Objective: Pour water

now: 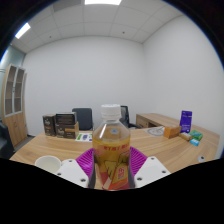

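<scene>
- Office room, wooden desk point(160, 150) beyond your fingers.
- Your gripper point(111, 170) is clamped on the bottle point(112, 150), upright between both pads.
- White bowl point(47, 162) just left of the fingers.
- Purple box point(186, 121) far right, chairs point(84, 117) behind.

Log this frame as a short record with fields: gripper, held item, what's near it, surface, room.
gripper: gripper, fingers closed against the sides of the bottle
held item: plastic bottle, upright, white cap on, orange-yellow label, between the purple pads
near it: white cup on the desk, to the left of the fingers
surface: wooden desk
beyond: black office chair, purple box on the far desk
pouring: not begun, bottle is capped and untilted
</scene>
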`<state>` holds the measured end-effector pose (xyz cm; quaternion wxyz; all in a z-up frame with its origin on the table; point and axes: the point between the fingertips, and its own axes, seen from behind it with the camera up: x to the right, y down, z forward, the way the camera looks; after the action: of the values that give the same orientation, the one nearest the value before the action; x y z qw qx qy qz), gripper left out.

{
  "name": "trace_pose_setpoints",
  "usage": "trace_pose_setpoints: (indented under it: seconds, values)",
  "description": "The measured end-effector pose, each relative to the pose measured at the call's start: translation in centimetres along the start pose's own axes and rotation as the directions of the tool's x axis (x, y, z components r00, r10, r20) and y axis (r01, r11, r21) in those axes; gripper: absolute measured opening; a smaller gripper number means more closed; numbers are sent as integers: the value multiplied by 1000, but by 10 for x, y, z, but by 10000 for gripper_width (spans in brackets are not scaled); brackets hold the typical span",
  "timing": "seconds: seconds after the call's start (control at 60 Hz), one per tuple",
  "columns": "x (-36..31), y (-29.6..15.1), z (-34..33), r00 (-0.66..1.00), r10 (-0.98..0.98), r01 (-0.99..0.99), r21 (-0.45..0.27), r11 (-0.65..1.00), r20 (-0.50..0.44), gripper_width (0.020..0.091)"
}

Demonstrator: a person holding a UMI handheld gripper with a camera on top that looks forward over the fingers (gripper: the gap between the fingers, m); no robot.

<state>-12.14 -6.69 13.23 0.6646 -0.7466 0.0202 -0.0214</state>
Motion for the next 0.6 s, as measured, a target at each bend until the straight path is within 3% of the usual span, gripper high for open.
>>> trace_pose_setpoints:
  seconds: [0.1,0.117,0.3,0.4,0.6]
  values:
    - [-2,15,13,1000,-20,20,-72,997,7,457]
    - [6,34,9,1000,5,-5,-45,999,5,457]
    - [11,59,26,1000,11,-13,-95,995,-16,482]
    - [13,55,25,999,33,-33,-78,996,-6,483]
    - [13,61,26,1000,23,-24,-105,994,-11,645]
